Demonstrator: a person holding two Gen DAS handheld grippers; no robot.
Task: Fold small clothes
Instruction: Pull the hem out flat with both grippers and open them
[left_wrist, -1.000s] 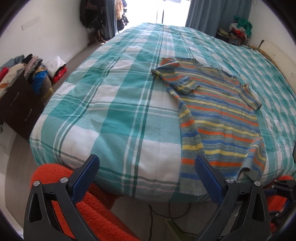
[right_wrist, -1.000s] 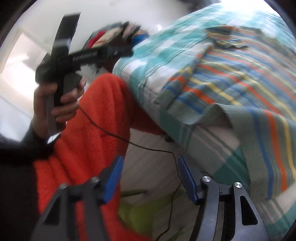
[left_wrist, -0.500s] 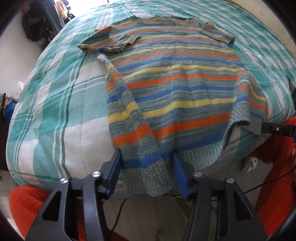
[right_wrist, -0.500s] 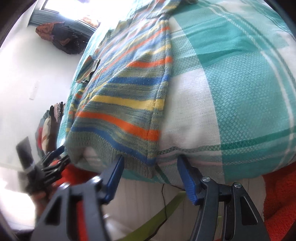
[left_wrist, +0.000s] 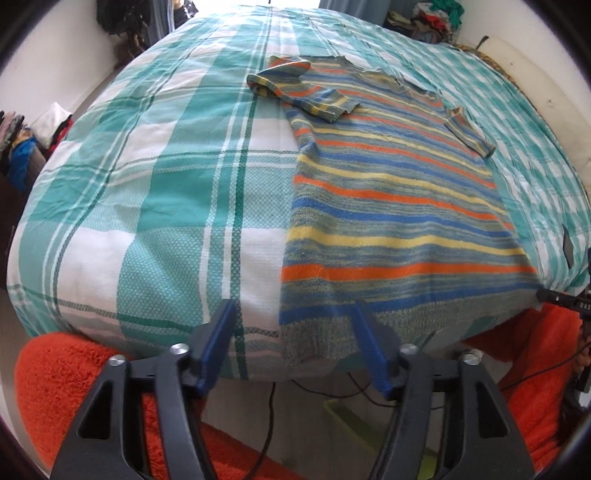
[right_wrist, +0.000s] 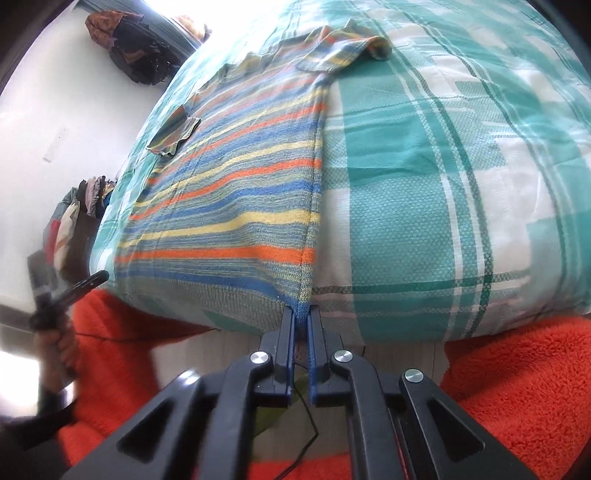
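A striped knit short-sleeved sweater (left_wrist: 388, 192) in blue, orange and yellow lies spread on the bed, its hem hanging over the near edge. Its left sleeve (left_wrist: 306, 92) is folded inward. My left gripper (left_wrist: 295, 325) is open, its fingers either side of the hem's left corner without closing on it. My right gripper (right_wrist: 301, 317) is shut on the hem's right corner, on the sweater (right_wrist: 236, 199). The left gripper also shows at the left of the right wrist view (right_wrist: 74, 288), held in a hand.
The bed wears a teal and white plaid cover (left_wrist: 147, 177) (right_wrist: 424, 184). An orange fleece garment (left_wrist: 74, 387) (right_wrist: 517, 387) sits close below both grippers. Clothes piles stand at the far left (left_wrist: 18, 147) and beyond the bed (left_wrist: 436, 22). A cable (left_wrist: 266, 424) hangs below.
My right gripper closed on the hem's right corner. My left gripper pulled back a little and opened wider around the left corner. The sweater now lies flatter and tauter along its hem.
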